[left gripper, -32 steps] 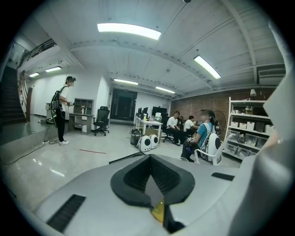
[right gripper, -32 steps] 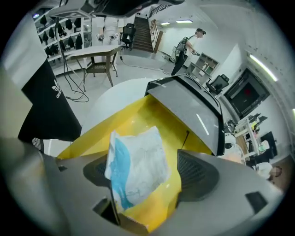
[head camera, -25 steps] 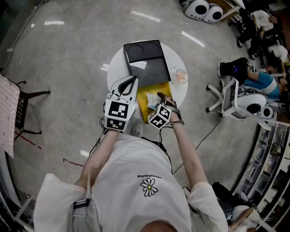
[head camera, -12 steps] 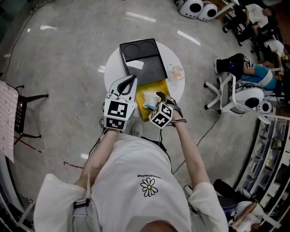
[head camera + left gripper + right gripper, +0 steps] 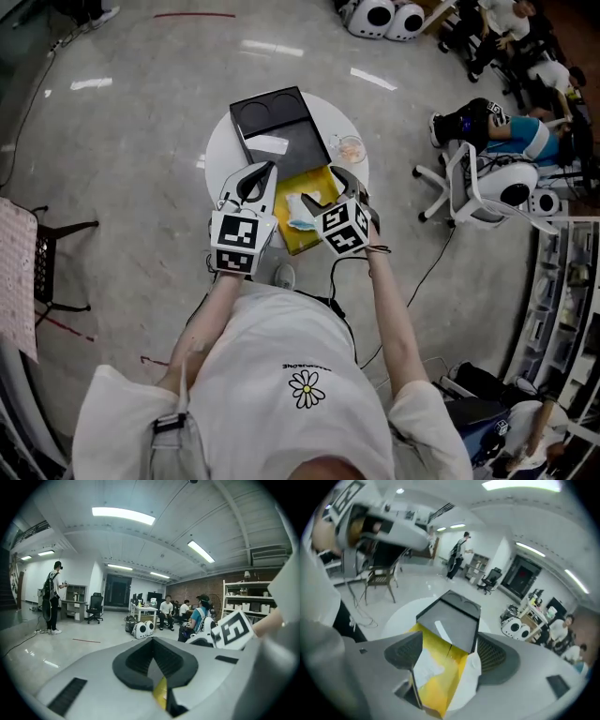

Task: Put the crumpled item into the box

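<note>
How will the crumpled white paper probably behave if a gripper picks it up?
The crumpled paper looks thin and creased, so it is probably light and floppy. It would likely squash when squeezed, not resist. Its irregular shape suggests it will not roll.

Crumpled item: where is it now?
Head view, centre: the crumpled item lies in the yellow box on the near side of the round table, between the left hand-held gripper and the right hand-held gripper, with the black tray beyond it.

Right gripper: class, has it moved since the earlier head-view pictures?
Yes. In the head view the right gripper has moved forward, away from the person, along the yellow box's right edge toward the black tray.
</note>
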